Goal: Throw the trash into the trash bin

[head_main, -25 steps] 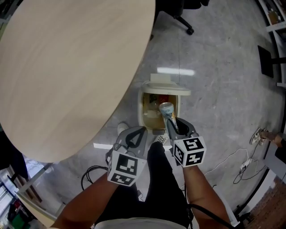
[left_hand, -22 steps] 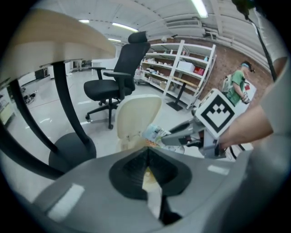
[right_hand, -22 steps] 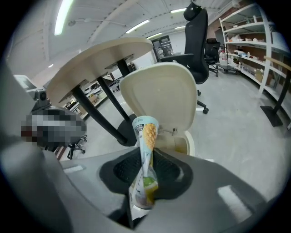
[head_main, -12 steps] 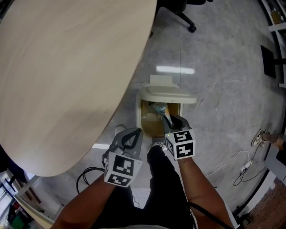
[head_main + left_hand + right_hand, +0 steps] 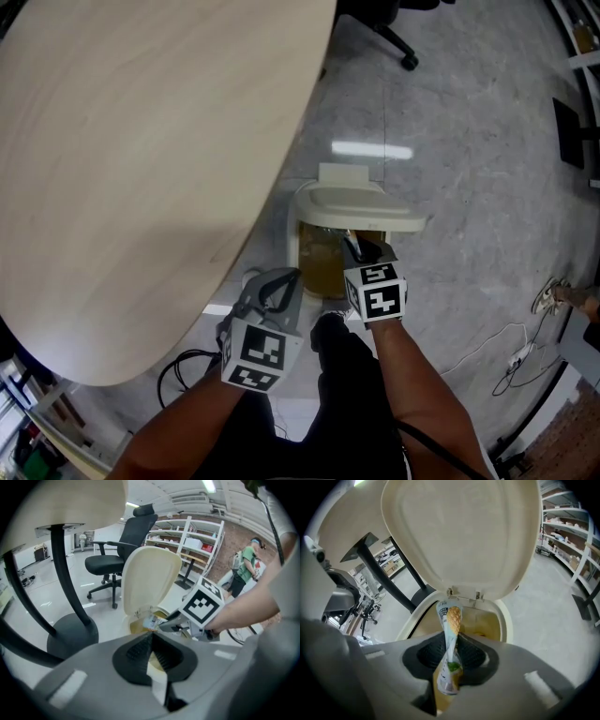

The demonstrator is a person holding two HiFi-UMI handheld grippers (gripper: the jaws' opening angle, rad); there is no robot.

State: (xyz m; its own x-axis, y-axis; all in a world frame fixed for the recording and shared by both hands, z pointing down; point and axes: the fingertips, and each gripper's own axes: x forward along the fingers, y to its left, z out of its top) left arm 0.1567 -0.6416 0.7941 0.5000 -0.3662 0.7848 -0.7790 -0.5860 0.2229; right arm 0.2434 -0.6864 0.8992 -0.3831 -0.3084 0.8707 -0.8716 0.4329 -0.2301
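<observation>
One cream trash bin (image 5: 292,246), lid raised, interior yellowish. Right tool (image 5: 452,643) pinches an ice-cream cone wrapper (image 5: 451,617) above its opening; left tool (image 5: 151,638) pressed together, empty.

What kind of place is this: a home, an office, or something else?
Probably an office or workshop room: a black swivel chair, open white shelves, a large round table and a bare grey floor.

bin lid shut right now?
No, the lid stands raised over the bin, and the open mouth shows behind the wrapper.
</observation>
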